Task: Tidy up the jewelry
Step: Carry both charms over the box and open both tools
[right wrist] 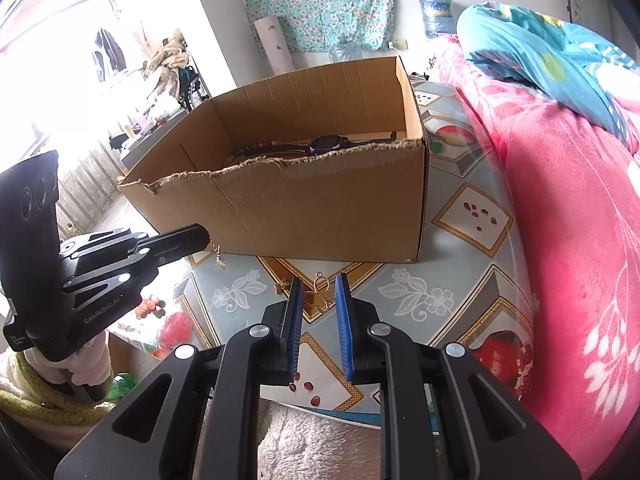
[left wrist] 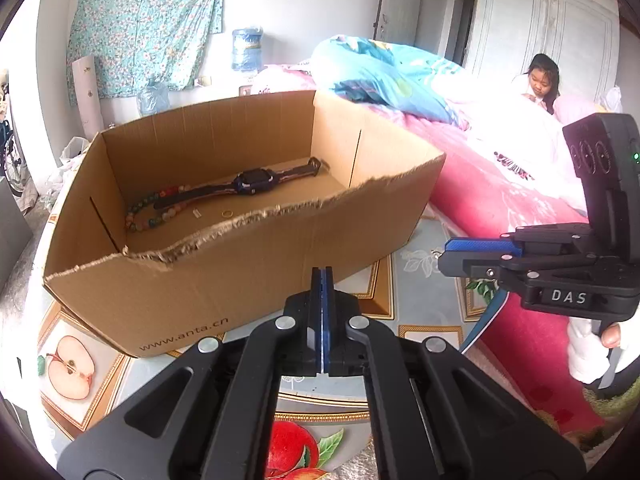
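Observation:
An open cardboard box [left wrist: 240,280] [right wrist: 320,208] stands on the round table. Inside lie a dark blue watch [left wrist: 252,180] [right wrist: 328,145], a beaded bracelet [left wrist: 144,212] and a small gold ring [left wrist: 227,213]. My left gripper [left wrist: 322,276] [right wrist: 202,236] is shut in front of the box, above the table. In the right wrist view a thin gold earring [right wrist: 219,258] dangles from its tip. My right gripper [right wrist: 319,292] [left wrist: 442,258] hovers over the table with its jaws slightly apart. A gold wire ornament [right wrist: 318,294] lies on the cloth between the fingertips, not pressed by them.
The table [right wrist: 440,292] has a fruit-print cloth. Another tiny gold piece [right wrist: 280,286] lies left of my right fingertips. A bed with a pink blanket [right wrist: 560,240] borders the table on the right. A person [left wrist: 540,84] sits on it farther back.

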`<state>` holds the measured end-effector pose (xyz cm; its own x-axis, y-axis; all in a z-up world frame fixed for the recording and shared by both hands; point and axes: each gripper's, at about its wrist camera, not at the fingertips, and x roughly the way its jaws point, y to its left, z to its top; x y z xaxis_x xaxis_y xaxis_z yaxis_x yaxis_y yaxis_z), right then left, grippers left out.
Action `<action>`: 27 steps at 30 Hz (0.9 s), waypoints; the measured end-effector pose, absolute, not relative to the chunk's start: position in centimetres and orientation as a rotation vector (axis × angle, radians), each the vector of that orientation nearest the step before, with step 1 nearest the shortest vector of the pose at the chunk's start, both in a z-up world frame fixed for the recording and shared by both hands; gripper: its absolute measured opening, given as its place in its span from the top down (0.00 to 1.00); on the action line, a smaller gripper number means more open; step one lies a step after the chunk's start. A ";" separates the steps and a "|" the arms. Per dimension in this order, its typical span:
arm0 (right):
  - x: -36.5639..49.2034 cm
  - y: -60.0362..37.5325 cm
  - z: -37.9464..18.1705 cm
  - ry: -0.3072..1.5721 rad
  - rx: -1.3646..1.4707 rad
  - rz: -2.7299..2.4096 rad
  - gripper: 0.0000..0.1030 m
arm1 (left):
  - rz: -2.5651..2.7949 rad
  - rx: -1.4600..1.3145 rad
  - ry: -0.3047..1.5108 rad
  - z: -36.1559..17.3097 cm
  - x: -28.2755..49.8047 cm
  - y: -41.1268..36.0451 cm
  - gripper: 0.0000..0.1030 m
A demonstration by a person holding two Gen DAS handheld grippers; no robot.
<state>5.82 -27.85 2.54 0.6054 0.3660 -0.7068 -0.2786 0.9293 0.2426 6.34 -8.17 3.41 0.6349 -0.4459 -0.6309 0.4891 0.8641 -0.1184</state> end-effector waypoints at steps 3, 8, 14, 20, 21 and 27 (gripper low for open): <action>5.8 -27.4 4.5 0.797 0.105 0.402 0.84 | -0.559 0.038 0.652 6.0 6.0 -7.2 1.00; 6.9 -26.4 8.6 0.703 0.082 0.470 0.84 | -0.576 0.025 0.550 10.2 6.4 -5.9 1.00; 10.9 -25.2 10.7 0.685 0.053 0.527 0.84 | -0.535 0.049 0.585 11.3 11.0 -6.0 1.00; 17.2 -24.4 9.0 0.821 0.038 0.542 0.84 | -0.525 0.030 0.727 9.4 16.6 -5.7 1.00; 18.1 -24.2 8.6 0.847 0.027 0.539 0.84 | -0.526 0.031 0.748 9.0 17.3 -5.9 1.00; 21.7 -23.2 6.8 0.945 -0.044 0.513 0.84 | -0.563 0.030 0.864 6.7 20.7 -7.8 1.00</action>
<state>21.69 -23.19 6.80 0.4754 0.4005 -0.7833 -0.4385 0.8798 0.1836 20.69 -7.83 6.68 0.5135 -0.4564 -0.7267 0.4802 0.8546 -0.1974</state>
